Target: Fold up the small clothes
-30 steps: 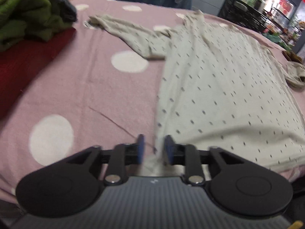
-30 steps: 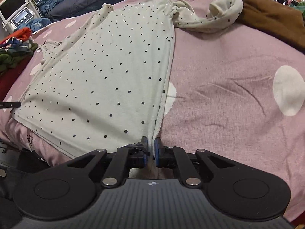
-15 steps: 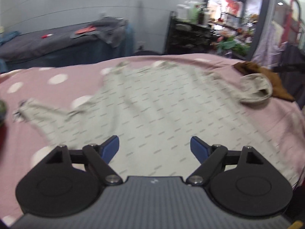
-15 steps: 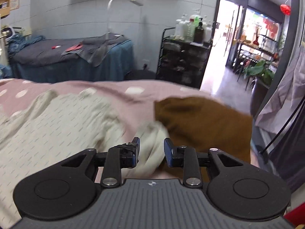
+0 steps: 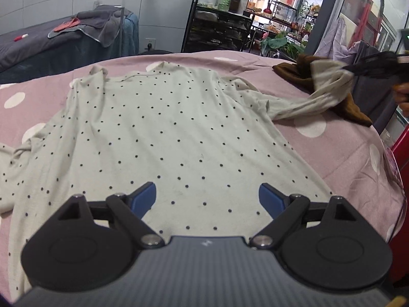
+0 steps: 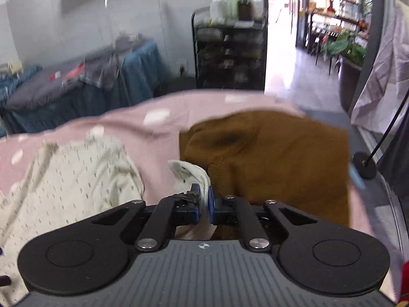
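- The right gripper (image 6: 203, 200) has its blue pads (image 6: 211, 200) closing on the cuff end of the right sleeve (image 6: 190, 176); cream cloth fills the narrow gap and bunches out above and below the pads, so the sleeve is pinched.
- The left gripper (image 5: 207, 197) is opening, its jaws spread wide with nothing between them. It hangs over the lower body of the shirt (image 5: 166, 138) and touches no cloth as far as this view shows.
- In the left wrist view the held sleeve (image 5: 319, 94) stretches away from the shirt's shoulder and rises off the cover toward the blurred right gripper (image 5: 370, 66) at the far right edge.
- Just beside and under that lifted sleeve lies a brown garment (image 6: 276, 158), touching the sleeve's end; it could be dragged along if the sleeve is swept across it.
- The shirt itself, cream with small dark dots, lies spread flat and face up on the pink cover with white dots (image 5: 345, 148), neck toward the far edge and hem toward the camera.
- The other sleeve (image 5: 15, 151) lies crumpled at the shirt's left side, not yet turned in.
- Judging by this, folding has barely begun: the garment is laid out, one sleeve is taken up, and no fold is made.
- Still to do, most likely: bring both sleeves over the body, fold the sides, then double the length.
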{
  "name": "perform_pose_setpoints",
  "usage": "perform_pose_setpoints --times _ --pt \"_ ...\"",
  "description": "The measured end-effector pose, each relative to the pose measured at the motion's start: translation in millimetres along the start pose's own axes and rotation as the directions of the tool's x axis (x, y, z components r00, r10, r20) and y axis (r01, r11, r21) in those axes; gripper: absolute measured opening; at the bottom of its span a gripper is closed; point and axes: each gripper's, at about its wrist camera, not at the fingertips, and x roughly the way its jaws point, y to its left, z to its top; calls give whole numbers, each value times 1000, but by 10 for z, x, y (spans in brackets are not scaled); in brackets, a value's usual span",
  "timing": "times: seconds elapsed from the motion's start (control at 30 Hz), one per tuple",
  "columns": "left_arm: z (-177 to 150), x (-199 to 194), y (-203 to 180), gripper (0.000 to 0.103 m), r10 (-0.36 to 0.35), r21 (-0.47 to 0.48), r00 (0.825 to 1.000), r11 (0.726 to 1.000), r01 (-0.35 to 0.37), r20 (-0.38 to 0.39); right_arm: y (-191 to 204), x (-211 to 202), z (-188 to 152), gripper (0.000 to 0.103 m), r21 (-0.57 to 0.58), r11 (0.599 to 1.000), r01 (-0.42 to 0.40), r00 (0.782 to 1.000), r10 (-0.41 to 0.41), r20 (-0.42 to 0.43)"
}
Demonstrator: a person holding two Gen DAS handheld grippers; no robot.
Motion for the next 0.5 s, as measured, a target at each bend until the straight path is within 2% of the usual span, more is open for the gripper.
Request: perform_pose_setpoints --times 0.13,0.23,0.3,0.37,0.43,0.5 --pt "141 161 -83 88 -18 12 1000 1000 18 -10 -382 -709 164 6 117 993 5 984 -26 177" --pt "225 384 -193 88 -19 36 999 999 21 -49 -601 -1019 182 6 155 988 -8 966 -32 255" --pt "237 512 -253 88 -26 49 997 998 30 -73 -661 -1067 153 6 152 988 31 960 -72 271" --pt "209 610 -294 88 -38 50 994 998 44 -100 -765 -1048 81 6 215 977 16 959 -76 274" --pt "166 663 -317 88 -33 59 993 997 40 -112 -852 -895 1 6 267 964 -1 972 -62 227" --pt "123 703 -309 88 -18 65 992 998 27 -124 -847 -753 -85 6 261 964 53 975 -106 195"
